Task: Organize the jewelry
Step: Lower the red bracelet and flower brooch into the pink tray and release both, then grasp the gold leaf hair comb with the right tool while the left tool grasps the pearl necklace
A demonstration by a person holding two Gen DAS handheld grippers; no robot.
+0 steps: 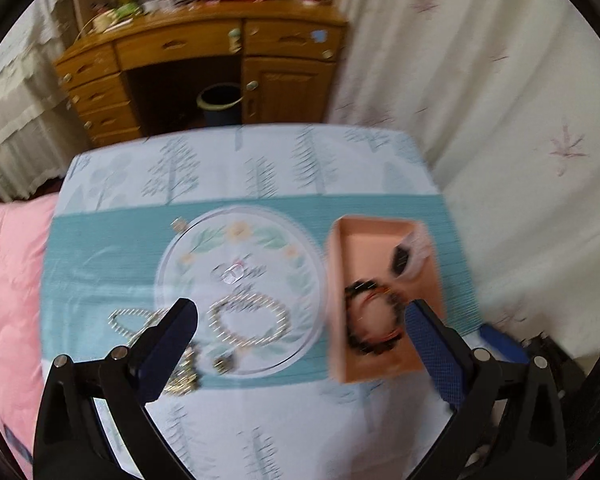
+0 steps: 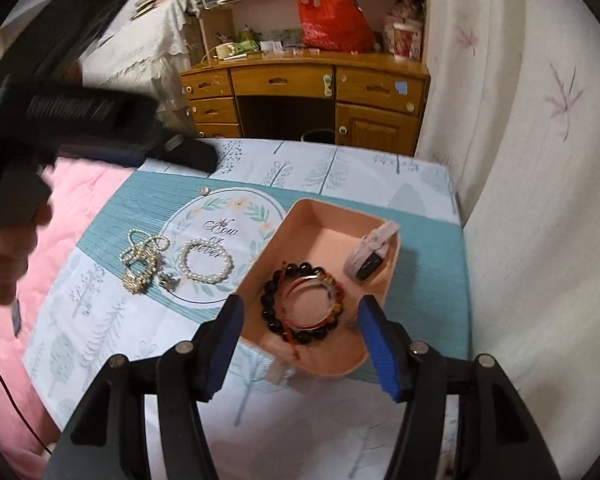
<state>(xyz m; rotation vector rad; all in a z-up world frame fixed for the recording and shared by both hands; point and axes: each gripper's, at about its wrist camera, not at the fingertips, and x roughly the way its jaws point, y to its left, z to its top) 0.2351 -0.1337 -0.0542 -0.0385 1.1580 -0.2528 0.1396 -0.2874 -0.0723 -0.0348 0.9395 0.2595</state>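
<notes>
The mat (image 2: pixel 148 200) reads "How", "ever" under the pearl bracelet (image 2: pixel 206 261). Both grippers – left (image 1: pixel 300 322), right (image 2: pixel 300 314) – stand wide apart, holding nothing.

The tray (image 2: pixel 300 216) looks like smooth matt pink plastic. Near in it, the dark beads (image 2: pixel 274 300) shine glossy. Left, the pearl bracelet (image 2: pixel 206 262) gleams on printed cloth (image 2: pixel 340 184). The far desk (image 2: pixel 300 92) is varnished wood.

Motion blur smears the pearl bracelet (image 1: pixel 250 322) beads.
</notes>
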